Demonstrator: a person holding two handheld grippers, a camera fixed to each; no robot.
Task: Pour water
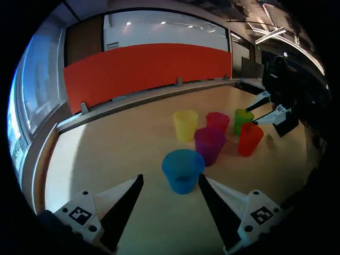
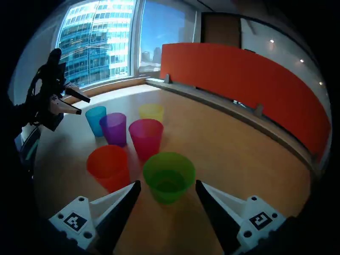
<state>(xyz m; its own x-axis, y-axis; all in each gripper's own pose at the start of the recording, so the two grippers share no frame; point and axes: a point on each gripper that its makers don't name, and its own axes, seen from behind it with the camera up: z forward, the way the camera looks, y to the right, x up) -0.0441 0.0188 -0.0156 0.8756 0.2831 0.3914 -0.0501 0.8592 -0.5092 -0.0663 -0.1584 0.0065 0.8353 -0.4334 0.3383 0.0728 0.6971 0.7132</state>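
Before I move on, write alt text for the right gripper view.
The open right gripper frames a green cup on a wooden table; orange, pink, purple, blue and yellow cups stand beyond, with the left gripper far left.

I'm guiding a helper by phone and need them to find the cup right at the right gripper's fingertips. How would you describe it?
On the wooden table, in front of the long orange partition, six coloured plastic cups stand in a cluster. Look to the end at the open right gripper, beside the orange-red cup. It is the green cup, the only green one.
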